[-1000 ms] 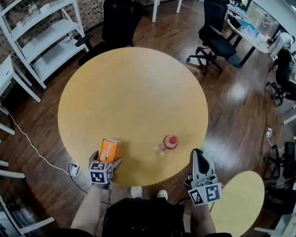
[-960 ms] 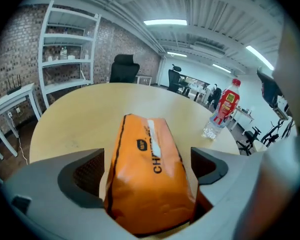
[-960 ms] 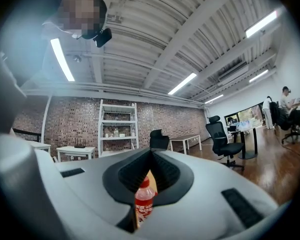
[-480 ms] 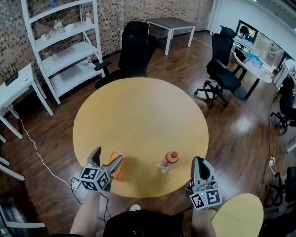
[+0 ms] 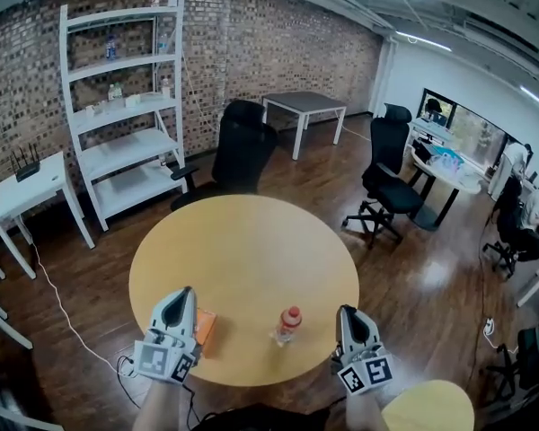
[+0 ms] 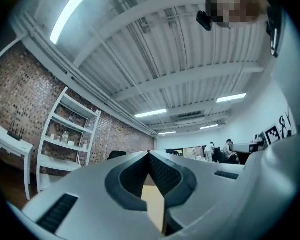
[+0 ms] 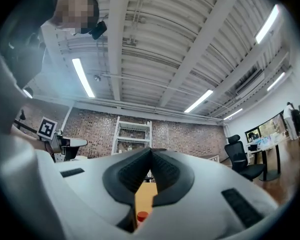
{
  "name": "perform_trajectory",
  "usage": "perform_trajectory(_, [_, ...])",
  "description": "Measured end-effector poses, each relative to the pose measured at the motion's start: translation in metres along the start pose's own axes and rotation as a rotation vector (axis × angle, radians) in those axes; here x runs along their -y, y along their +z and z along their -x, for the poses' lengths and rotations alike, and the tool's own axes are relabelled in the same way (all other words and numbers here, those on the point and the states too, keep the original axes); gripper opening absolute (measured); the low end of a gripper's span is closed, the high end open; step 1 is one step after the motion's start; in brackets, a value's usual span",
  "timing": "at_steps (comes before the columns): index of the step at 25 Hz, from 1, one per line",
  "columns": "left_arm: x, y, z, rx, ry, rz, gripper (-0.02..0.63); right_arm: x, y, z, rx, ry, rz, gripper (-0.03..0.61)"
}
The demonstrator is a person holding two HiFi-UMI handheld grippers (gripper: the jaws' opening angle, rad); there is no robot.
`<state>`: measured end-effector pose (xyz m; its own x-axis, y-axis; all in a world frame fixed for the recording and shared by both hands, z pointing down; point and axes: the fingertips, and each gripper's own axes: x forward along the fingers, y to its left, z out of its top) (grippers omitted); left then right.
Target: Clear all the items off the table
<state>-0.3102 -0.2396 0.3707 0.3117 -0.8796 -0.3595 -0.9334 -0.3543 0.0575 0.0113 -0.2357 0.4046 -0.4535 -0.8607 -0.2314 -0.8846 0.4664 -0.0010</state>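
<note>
Round table [image 5: 242, 259] — left claw [image 5: 185, 293], right claw [image 5: 346, 312] closed (empty).

Tan counter [image 5: 242, 259], orange packet [image 5: 205, 325], clear bottle [image 5: 287, 325] with red cap, white shelf [image 5: 117, 155], reddish-brown brick wall [image 5: 251, 43], dark glossy wood floor [image 5: 413, 268].

No text, brand or number is legible; print on the bottle [image 5: 287, 324] is too small.

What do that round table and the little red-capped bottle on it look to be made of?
The round table looks like matte wood or laminate: even pale tan, little glare. The bottle is likely clear plastic: see-through body, red cap.
</note>
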Motion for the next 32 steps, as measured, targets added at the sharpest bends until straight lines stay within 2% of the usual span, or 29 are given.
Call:
perform_trajectory(6, [0.016,-0.021,0.011,-0.051,0.024,0.011,-0.006,0.006,0.001,0.007,-0.029,0.007,0.001,0.002])
perform_trajectory(11, [0.017,-0.033,0.011,-0.079,0.071,-0.014,-0.008,0.018,-0.009,0.022,-0.067,-0.045,-0.032,0.002])
perform_trajectory(16, [0.035,-0.045,0.003,-0.092,0.020,0.018,-0.008,0.035,-0.012,0.041,-0.077,-0.085,-0.025,0.002])
perform_trajectory(25, [0.060,-0.056,-0.015,-0.121,-0.039,0.008,-0.008,0.054,-0.014,0.055,-0.084,-0.120,-0.049,0.002])
perform_trajectory(32, [0.063,-0.065,-0.019,-0.140,-0.037,0.027,-0.008,0.064,-0.018,0.062,-0.088,-0.136,-0.055,0.002])
